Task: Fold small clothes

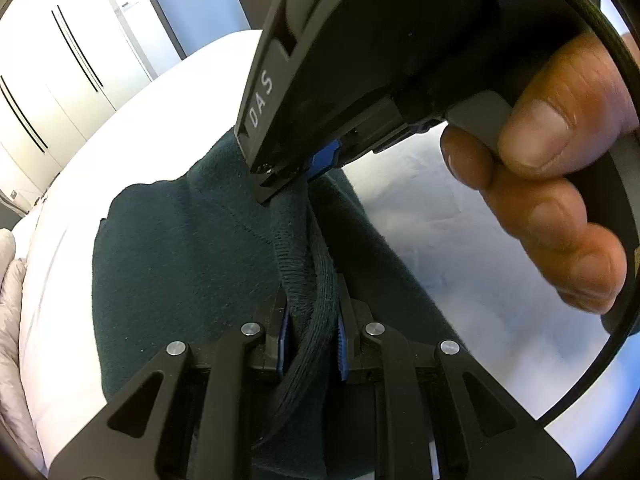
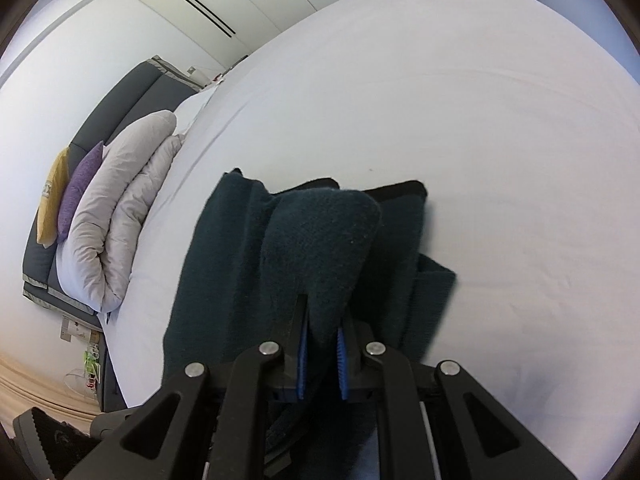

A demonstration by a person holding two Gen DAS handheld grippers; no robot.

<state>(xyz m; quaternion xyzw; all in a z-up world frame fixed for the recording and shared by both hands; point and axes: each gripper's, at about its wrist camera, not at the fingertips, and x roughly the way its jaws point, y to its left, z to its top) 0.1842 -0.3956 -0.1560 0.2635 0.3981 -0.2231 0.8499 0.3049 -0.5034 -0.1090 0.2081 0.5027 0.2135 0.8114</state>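
Note:
A small dark green knitted garment [image 1: 188, 248] lies on a white bed sheet [image 1: 460, 248]. My left gripper [image 1: 312, 340] is shut on the garment's ribbed hem. The right gripper [image 1: 288, 178] shows in the left wrist view just ahead, pinching the same hem farther along, with the person's hand [image 1: 560, 184] on its handle. In the right wrist view my right gripper [image 2: 322, 348] is shut on a raised fold of the garment [image 2: 320, 240]; the rest lies bunched on the sheet [image 2: 480, 120] beyond.
A folded grey duvet [image 2: 120, 216] with purple and yellow cushions [image 2: 78, 196] lies at the bed's left end against a grey headboard [image 2: 120, 92]. White wardrobe doors [image 1: 60, 72] stand behind the bed. A dark object [image 2: 44, 432] sits on the floor.

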